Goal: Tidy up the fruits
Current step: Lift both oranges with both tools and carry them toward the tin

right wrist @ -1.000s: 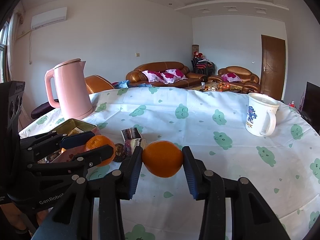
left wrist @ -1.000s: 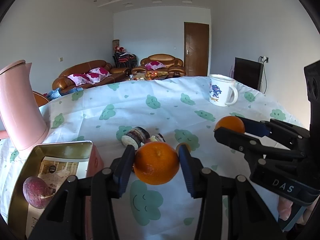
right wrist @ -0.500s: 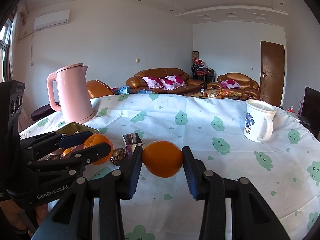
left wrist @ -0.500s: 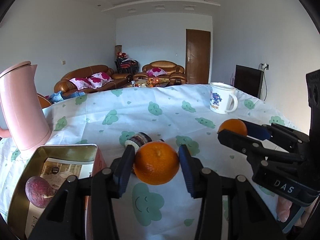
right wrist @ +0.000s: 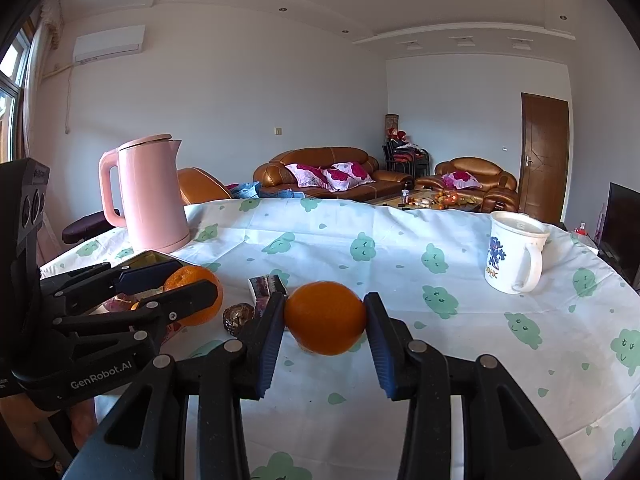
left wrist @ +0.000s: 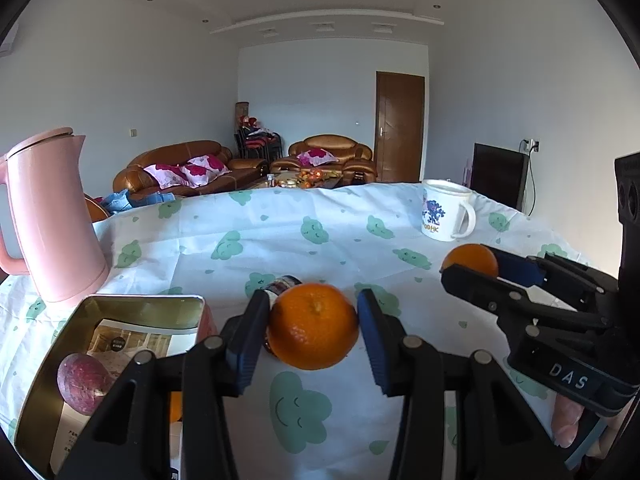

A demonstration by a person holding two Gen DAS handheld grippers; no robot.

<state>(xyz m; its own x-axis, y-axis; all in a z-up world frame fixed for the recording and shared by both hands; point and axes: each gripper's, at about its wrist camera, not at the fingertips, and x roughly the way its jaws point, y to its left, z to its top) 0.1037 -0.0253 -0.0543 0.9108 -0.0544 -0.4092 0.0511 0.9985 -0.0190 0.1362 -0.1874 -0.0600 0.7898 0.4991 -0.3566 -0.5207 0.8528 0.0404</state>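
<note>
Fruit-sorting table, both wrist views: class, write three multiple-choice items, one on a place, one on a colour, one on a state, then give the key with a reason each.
1. Where does the purple-red fruit lie?
A. inside the open tin box
B. in the white mug
C. on the sofa

2. What colour is the kettle?
A. green
B. pink
C. black

3. How does the left gripper stand?
A. wide open and empty
B. shut on an orange
C. shut on the mug

Key: 1 A, the fruit rests against the tin's inner wall in the left wrist view. 2 B, its body and lid are pink in both views. 3 B, both blue pads press the orange's sides; the right gripper likewise clamps a second orange.
</note>
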